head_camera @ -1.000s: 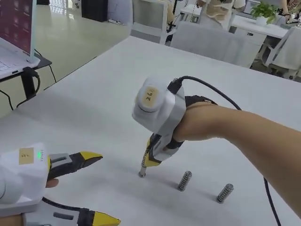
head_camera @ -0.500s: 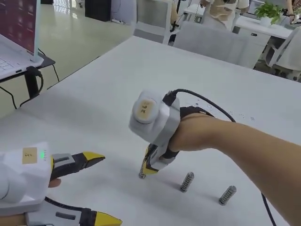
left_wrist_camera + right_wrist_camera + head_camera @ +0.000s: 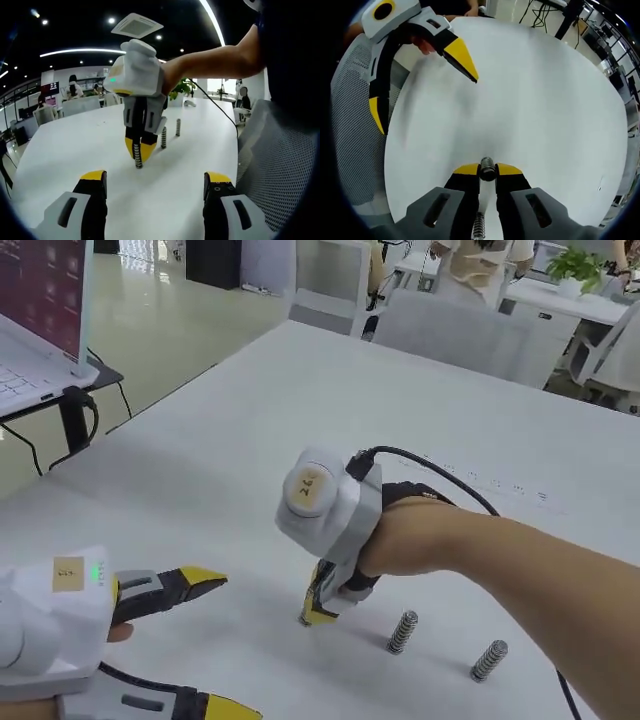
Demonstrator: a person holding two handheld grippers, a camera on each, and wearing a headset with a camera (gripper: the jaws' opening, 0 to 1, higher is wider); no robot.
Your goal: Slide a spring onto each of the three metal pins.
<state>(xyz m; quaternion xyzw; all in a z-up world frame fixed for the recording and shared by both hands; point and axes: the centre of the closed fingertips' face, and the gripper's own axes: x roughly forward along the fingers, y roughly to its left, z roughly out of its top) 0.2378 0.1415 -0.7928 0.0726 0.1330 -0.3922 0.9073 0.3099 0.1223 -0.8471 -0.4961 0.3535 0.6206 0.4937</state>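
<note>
My right tongs [image 3: 318, 612] are pinched narrow on a spring [image 3: 487, 169], tips down at the surface [image 3: 200, 470]. I cannot tell whether a pin sits inside it. My left tongs [image 3: 155, 175] gape wide, holding nothing, well apart. A second spring [image 3: 403, 632] and a third spring [image 3: 490, 660] stand just right of the right tongs. There is open surface ahead.
</note>
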